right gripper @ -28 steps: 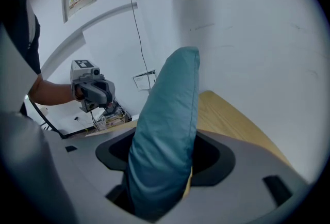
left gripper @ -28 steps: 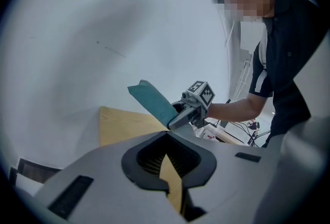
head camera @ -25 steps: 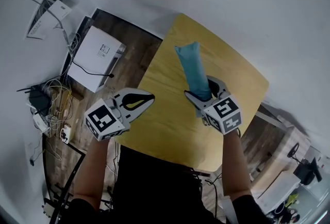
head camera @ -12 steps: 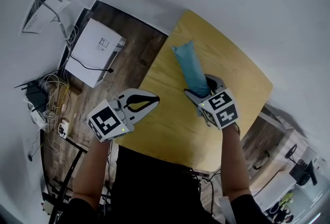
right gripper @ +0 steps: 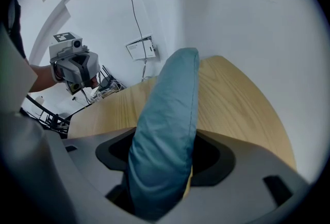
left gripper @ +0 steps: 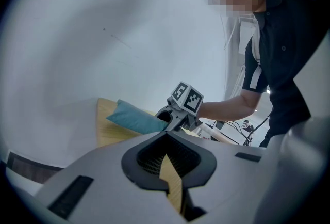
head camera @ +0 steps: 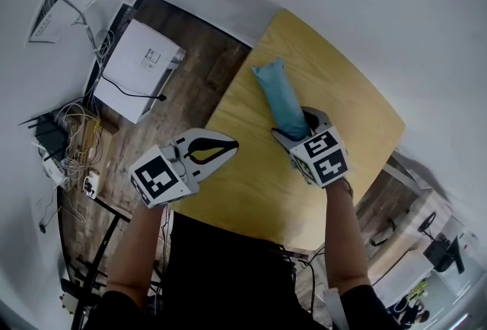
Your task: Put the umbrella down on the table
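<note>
A folded teal umbrella (head camera: 280,96) in its fabric sleeve sticks out over the yellow wooden table (head camera: 346,96), tilted up and away from me. My right gripper (head camera: 297,131) is shut on its near end, which fills the jaws in the right gripper view, where the umbrella (right gripper: 170,125) runs out over the table (right gripper: 242,99). My left gripper (head camera: 226,147) hangs over the table's left edge, shut with nothing in it. In the left gripper view the umbrella (left gripper: 136,118) and the right gripper (left gripper: 178,114) show ahead. The umbrella's far tip looks raised off the tabletop.
A white box (head camera: 141,71) with a black cable lies on the dark wood floor left of the table. A tangle of cables (head camera: 72,146) and a wall-mounted strip (head camera: 61,5) sit further left. White wall borders the table's far side. A person's arm and torso (left gripper: 278,63) fill the left gripper view's right.
The right gripper and umbrella have shifted slightly up and left in the head view. The left gripper has barely moved. Both grips are the same as before.
</note>
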Demonstrator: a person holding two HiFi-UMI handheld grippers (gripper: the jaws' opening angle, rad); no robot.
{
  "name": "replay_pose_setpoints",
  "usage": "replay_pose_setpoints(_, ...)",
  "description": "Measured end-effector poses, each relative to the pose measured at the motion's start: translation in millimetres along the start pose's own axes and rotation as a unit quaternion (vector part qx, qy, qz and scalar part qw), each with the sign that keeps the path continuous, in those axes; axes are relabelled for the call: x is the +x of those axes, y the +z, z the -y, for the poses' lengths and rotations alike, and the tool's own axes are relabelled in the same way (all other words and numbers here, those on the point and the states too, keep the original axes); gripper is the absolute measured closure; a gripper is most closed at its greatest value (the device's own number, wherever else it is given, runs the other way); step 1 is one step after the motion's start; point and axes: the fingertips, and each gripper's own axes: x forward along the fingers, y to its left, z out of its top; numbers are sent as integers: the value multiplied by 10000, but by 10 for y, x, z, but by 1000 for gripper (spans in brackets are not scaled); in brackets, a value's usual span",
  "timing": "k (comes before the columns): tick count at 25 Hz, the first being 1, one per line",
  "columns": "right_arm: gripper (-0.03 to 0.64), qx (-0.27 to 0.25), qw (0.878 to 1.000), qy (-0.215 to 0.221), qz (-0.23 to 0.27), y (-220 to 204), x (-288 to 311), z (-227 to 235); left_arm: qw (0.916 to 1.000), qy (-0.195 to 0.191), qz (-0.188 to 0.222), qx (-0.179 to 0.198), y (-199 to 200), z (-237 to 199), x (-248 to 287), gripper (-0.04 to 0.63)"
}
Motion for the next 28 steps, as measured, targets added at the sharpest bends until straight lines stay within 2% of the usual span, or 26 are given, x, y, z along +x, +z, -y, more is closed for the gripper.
replay_pose_setpoints(4,301,-6,9999,-8,-128,-41,51,-8,9998,22,149,-140,-24,2,18,584)
replay_pose_setpoints(10,301,-73,9996,-74,-266,-60,122,-43,9999,-78,127,-48,18,45,23,584)
replay_pose_setpoints(20,301,-234,9985,-191,-466,-84,168,-40,9997,-17,221,-129,-49,113,-42,584)
replay_pose_setpoints(28,299,-70,9994,-200,-269,-42,57,-21,9996,12,263,86,91,258,-200,584)
